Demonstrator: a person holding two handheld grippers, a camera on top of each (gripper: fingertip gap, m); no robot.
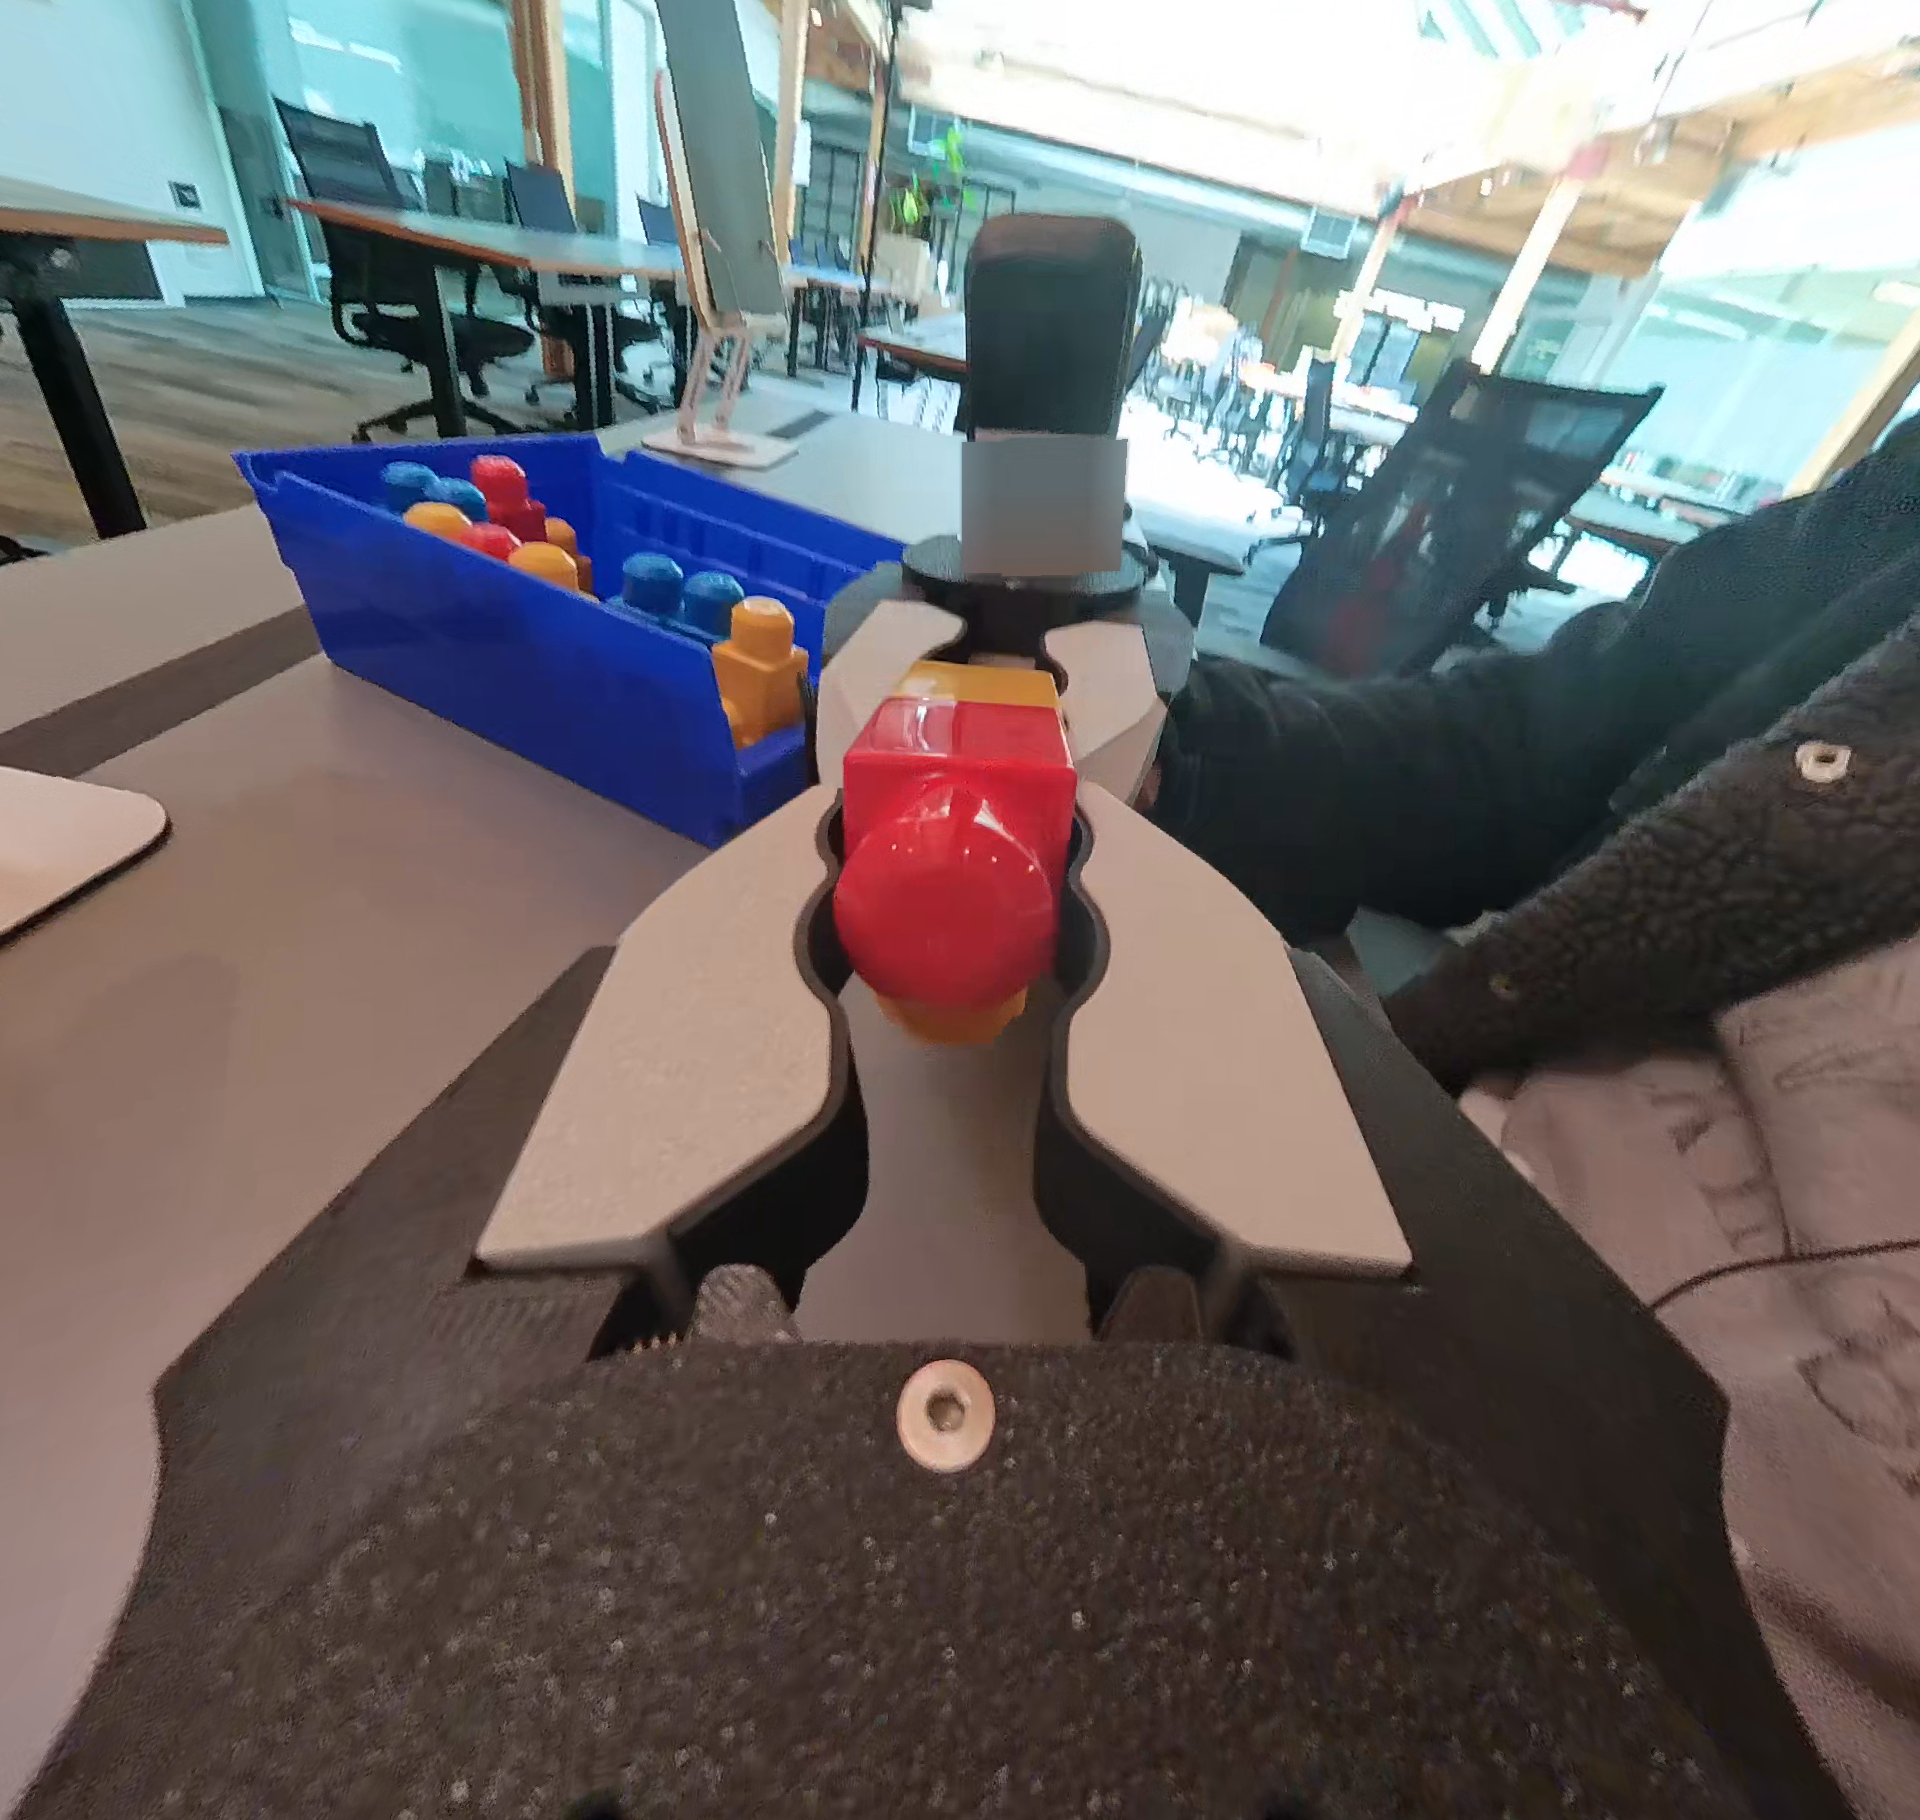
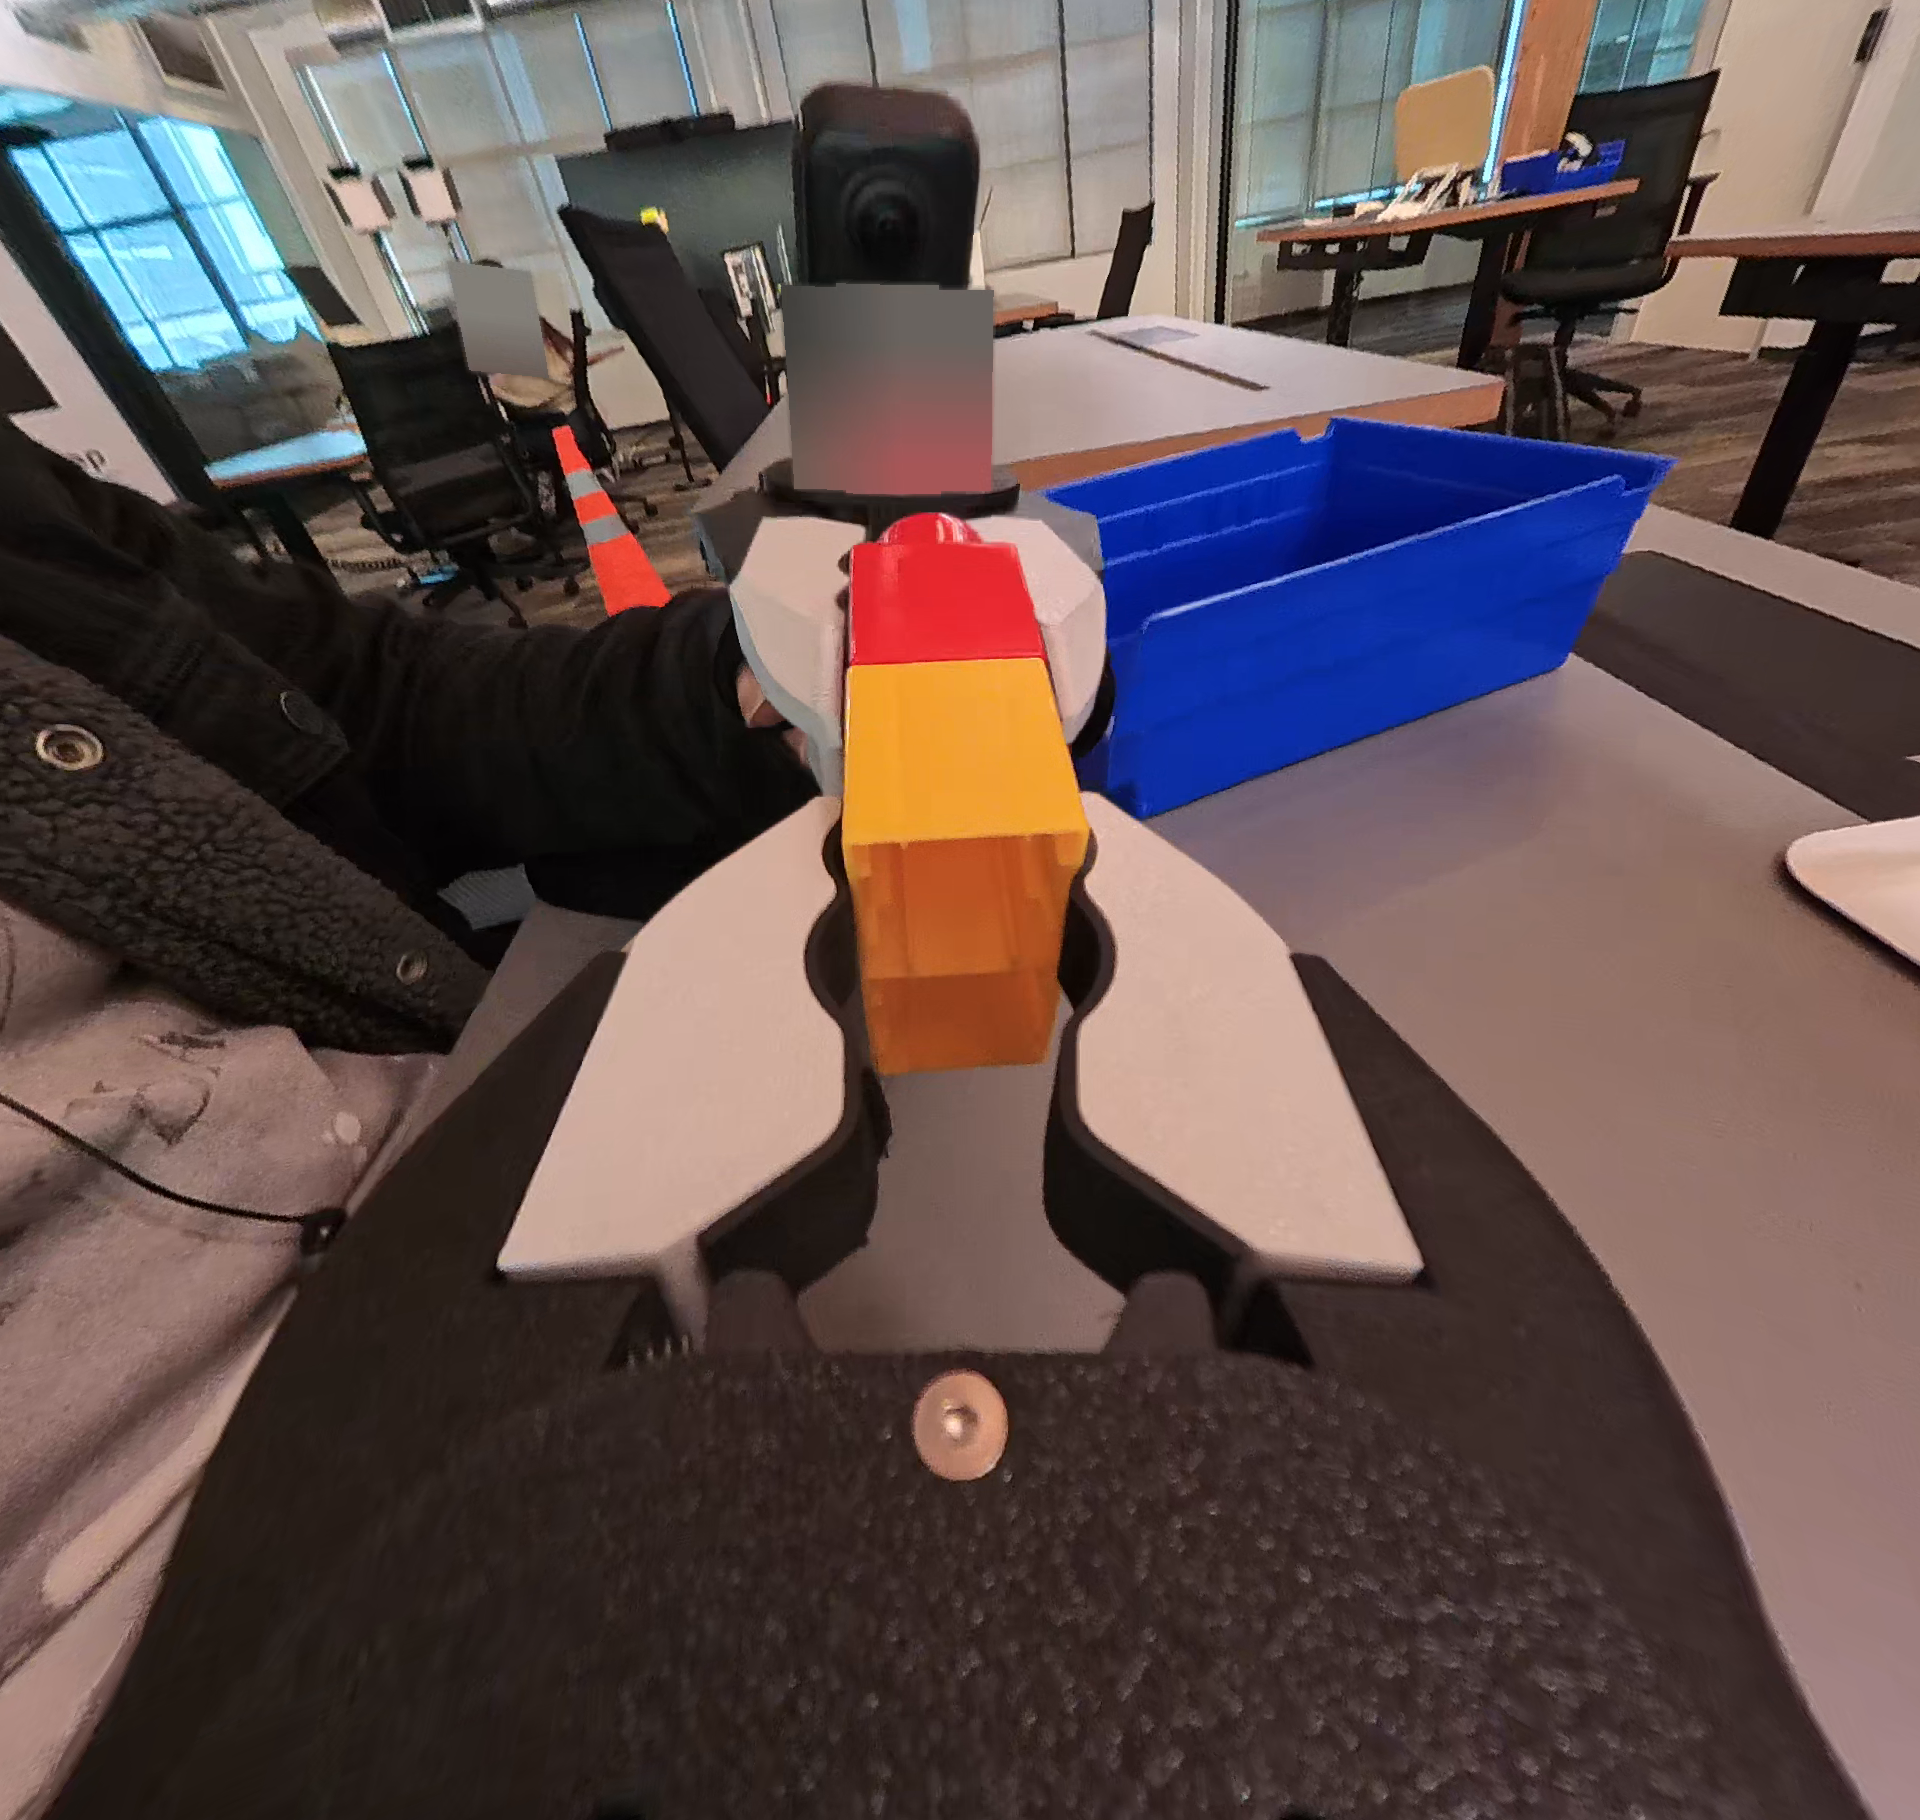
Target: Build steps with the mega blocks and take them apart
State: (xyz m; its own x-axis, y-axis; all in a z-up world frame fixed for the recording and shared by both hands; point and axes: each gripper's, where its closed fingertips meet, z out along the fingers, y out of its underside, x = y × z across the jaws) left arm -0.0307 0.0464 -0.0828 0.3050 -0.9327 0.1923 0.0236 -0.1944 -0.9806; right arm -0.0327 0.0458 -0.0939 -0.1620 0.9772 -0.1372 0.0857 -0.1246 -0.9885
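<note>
Both grippers, left (image 1: 956, 835) and right (image 2: 961, 866), clamp joined red-yellow blocks (image 2: 951, 731).

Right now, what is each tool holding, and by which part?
Left tool grips the red block by its sides; right tool grips the joined yellow block by its sides, near its open end.

yellow block (image 1: 982, 684): mostly hidden behind red block (image 1: 956, 783)
white pad (image 1: 62, 851): cut off at left edge
blue bin (image 2: 1351, 607): contents hidden in right wrist view

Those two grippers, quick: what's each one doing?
Left gripper: closed on the red block.
Right gripper: closed on the yellow block.
</note>
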